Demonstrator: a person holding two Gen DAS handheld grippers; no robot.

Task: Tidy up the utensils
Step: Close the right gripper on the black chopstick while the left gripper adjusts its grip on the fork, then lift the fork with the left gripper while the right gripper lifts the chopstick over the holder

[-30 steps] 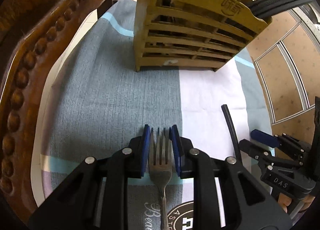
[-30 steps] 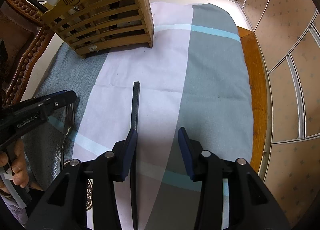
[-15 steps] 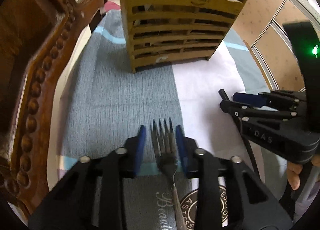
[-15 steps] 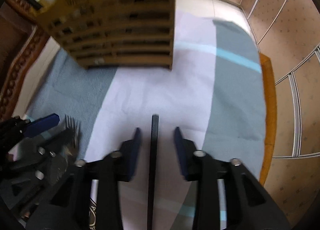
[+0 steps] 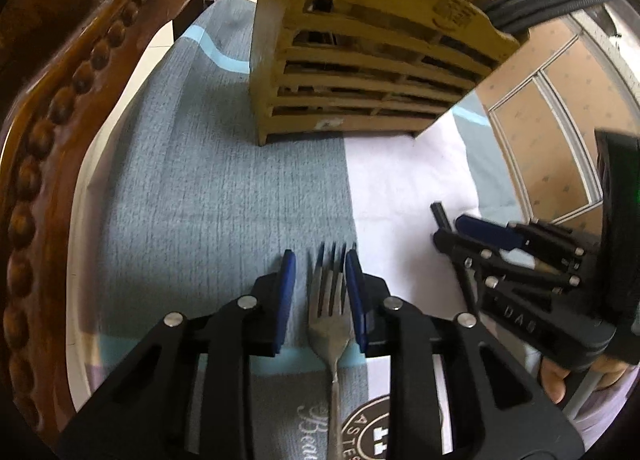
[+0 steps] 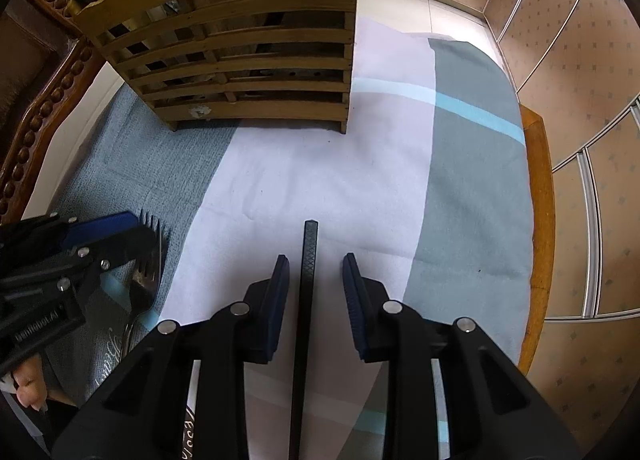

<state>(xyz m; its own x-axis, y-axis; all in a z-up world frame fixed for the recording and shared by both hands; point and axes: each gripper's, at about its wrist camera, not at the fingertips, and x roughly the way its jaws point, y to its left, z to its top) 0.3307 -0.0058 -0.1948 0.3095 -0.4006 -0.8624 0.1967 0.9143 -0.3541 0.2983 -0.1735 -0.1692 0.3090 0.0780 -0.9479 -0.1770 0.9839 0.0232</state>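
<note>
A steel fork (image 5: 330, 314) lies on the cloth between the open jaws of my left gripper (image 5: 320, 270), close to the right pad; it also shows in the right wrist view (image 6: 149, 260). A black chopstick (image 6: 308, 284) lies on the cloth between the open jaws of my right gripper (image 6: 316, 274), touching neither pad; its tip shows in the left wrist view (image 5: 440, 214). The wooden slatted utensil holder (image 5: 360, 72) stands ahead of both grippers, also in the right wrist view (image 6: 248, 56). It holds a white utensil and black sticks.
A grey, white and blue cloth (image 6: 460, 180) covers the table. A carved wooden chair back (image 5: 52, 120) rises at the left. The table's wooden edge (image 6: 540, 220) runs along the right, with tiled floor beyond it.
Both grippers have moved forward toward the holder, which looks larger. The right gripper has swung left so the chopstick now lies between its jaws. The left jaws are slightly wider around the fork.
</note>
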